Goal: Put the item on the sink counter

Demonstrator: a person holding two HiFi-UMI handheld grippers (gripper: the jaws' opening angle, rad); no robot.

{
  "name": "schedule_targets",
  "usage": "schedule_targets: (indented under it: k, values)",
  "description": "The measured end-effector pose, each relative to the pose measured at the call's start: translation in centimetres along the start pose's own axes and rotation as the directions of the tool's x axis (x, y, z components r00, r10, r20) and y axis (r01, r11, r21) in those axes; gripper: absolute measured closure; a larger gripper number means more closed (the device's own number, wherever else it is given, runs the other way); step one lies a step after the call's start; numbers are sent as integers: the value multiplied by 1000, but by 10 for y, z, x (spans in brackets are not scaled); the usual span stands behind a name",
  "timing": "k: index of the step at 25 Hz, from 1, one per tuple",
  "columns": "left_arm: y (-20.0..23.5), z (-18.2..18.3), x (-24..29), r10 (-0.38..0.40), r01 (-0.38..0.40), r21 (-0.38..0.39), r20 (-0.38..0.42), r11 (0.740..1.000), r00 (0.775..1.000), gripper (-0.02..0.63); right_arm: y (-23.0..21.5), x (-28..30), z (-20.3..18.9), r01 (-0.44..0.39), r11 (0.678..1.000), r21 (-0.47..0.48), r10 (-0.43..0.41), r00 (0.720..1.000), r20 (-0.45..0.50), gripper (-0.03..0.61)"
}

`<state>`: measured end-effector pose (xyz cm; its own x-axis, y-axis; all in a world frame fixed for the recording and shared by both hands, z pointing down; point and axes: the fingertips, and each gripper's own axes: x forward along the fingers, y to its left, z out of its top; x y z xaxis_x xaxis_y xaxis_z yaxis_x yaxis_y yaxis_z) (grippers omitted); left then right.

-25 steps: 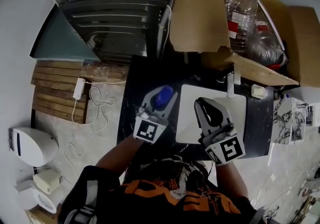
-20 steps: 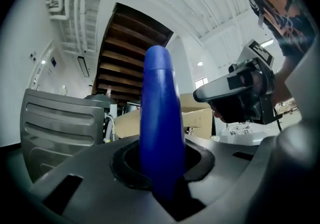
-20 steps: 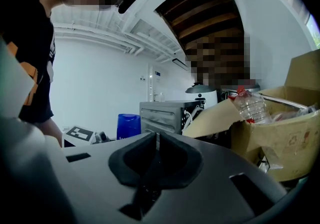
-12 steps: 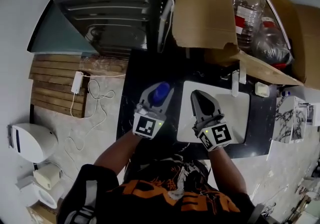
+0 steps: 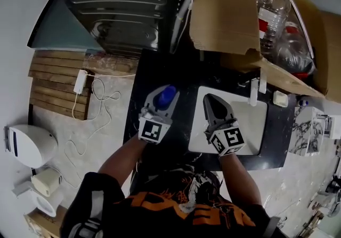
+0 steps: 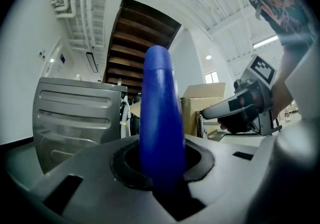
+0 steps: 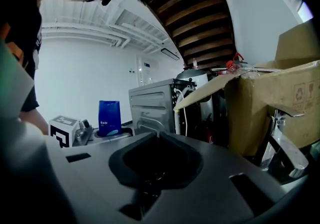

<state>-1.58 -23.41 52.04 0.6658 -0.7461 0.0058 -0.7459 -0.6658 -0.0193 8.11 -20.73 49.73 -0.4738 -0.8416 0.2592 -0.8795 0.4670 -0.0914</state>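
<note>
A blue pouch-like item (image 5: 165, 96) stands upright between the jaws of my left gripper (image 5: 161, 101), which is shut on it. In the left gripper view the blue item (image 6: 159, 128) rises edge-on from the jaws. It hangs over the black counter (image 5: 139, 91) just left of the white sink basin (image 5: 254, 125). My right gripper (image 5: 210, 102) is over the basin's left part, its jaws together with nothing in them. The right gripper view shows the blue item (image 7: 109, 117) and the left gripper's marker cube (image 7: 62, 135) off to the left.
A faucet (image 5: 255, 92) stands at the sink's far edge. An open cardboard box (image 5: 224, 13) with large plastic bottles (image 5: 277, 18) sits behind the sink. A metal appliance (image 5: 128, 2) is behind the counter's left end. Wooden slats (image 5: 56, 82) and a white cable (image 5: 98, 106) lie on the floor at left.
Both grippers have drifted a little leftward and closer together in the head view; the blue item stays held and the right jaws stay together.
</note>
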Motion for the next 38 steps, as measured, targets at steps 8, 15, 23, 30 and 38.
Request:
schedule_targets:
  k: [8, 15, 23, 30, 38]
  values:
    - [-2, -19, 5, -8, 7, -17, -29, 1000, 1000, 500, 2, 1, -4, -23, 1000, -15, 23, 999, -34, 545]
    - [-2, -29, 11, -12, 13, 15, -41, 1000, 999, 500, 0, 0, -8, -23, 999, -25, 22, 998, -59, 545]
    - [-6, -50, 13, -49, 47, -21, -87, 999, 995, 500, 5, 1, -9, -33, 999, -29, 31, 997, -75, 545]
    - [-5, -44, 10, -52, 48, -52, -71, 997, 996, 495, 13, 4, -7, -42, 999, -31, 39, 997, -73, 545]
    - [-11, -43, 4, -70, 68, -44, -57, 997, 996, 454, 13, 1, -5, -31, 999, -32, 29, 997, -66, 545]
